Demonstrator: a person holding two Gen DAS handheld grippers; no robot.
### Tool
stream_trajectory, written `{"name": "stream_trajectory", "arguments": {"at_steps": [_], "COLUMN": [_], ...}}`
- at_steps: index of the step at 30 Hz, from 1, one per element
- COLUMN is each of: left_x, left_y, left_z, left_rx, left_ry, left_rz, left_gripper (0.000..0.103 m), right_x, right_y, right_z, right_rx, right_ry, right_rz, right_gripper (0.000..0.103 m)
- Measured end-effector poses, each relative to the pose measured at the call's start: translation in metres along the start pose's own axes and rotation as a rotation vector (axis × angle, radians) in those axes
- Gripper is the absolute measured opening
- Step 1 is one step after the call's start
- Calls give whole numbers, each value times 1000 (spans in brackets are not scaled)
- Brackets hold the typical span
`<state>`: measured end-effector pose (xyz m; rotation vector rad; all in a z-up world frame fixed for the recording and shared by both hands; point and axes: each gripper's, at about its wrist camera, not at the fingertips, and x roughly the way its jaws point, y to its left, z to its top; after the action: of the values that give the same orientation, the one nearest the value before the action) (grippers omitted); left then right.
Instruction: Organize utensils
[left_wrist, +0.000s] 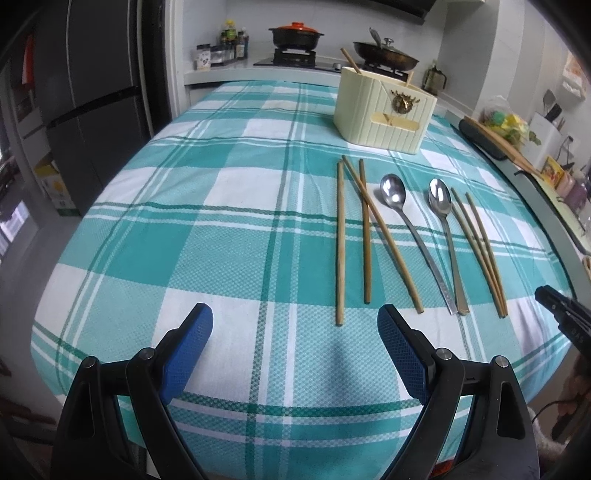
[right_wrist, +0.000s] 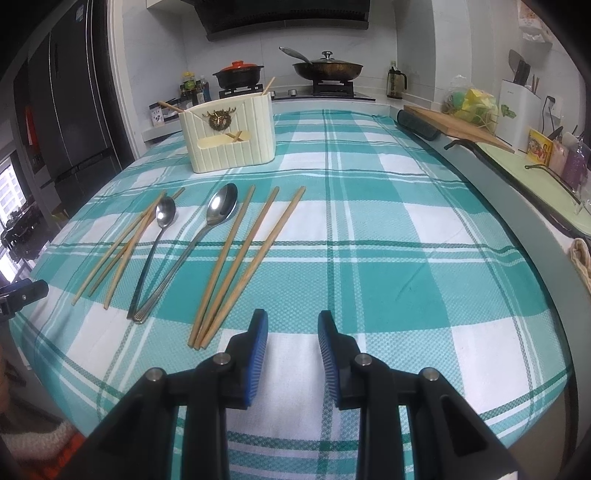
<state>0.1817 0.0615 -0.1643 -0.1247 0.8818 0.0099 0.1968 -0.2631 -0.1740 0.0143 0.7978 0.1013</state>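
A cream ribbed utensil holder (left_wrist: 384, 110) (right_wrist: 229, 133) stands far back on the teal checked tablecloth (left_wrist: 221, 229) (right_wrist: 388, 221), with chopstick ends poking out of it. In front of it lie three wooden chopsticks (left_wrist: 365, 236) (right_wrist: 129, 243), two steel spoons (left_wrist: 417, 236) (right_wrist: 192, 243), then three more chopsticks (left_wrist: 480, 251) (right_wrist: 240, 266). My left gripper (left_wrist: 295, 317) hovers wide open near the front edge, left of the row, holding nothing. My right gripper (right_wrist: 292, 321) is partly open with nothing between its blue pads (right_wrist: 258, 354), just right of the nearest chopstick ends.
A stove with a red-lidded pot (left_wrist: 295, 35) and a pan (right_wrist: 327, 68) sits behind the table. A dark fridge (left_wrist: 85, 110) stands at the left. A cutting board (right_wrist: 454, 125) and a crowded counter run along the right side. Bare cloth spreads left of the row in the left wrist view.
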Motion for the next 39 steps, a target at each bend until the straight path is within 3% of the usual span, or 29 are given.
{"name": "stream_trajectory", "arguments": {"at_steps": [10, 17, 20, 26, 28, 35, 39], "left_x": [16, 21, 20, 16, 20, 40, 62], "left_y": [4, 4, 7, 7, 6, 2, -8], "left_z": [10, 21, 21, 19, 22, 54, 72], "left_rx": [16, 17, 5, 30, 39, 46, 91], "left_ry": [7, -2, 0, -3, 5, 43, 60], "left_rz": [1, 4, 4, 29, 28, -61, -60], "left_gripper": [92, 92, 92, 93, 94, 95, 95], "right_x": [12, 37, 61, 91, 91, 85, 78], "right_y": [0, 4, 5, 16, 21, 7, -9], "right_z": [6, 33, 46, 56, 56, 52, 46], "right_rx": [-3, 52, 114, 74, 30, -4, 17], "right_ry": [24, 80, 118, 136, 134, 118, 116], "right_rz": [11, 116, 147, 100, 72, -68, -99], "right_gripper": [29, 29, 23, 19, 14, 7, 6]}}
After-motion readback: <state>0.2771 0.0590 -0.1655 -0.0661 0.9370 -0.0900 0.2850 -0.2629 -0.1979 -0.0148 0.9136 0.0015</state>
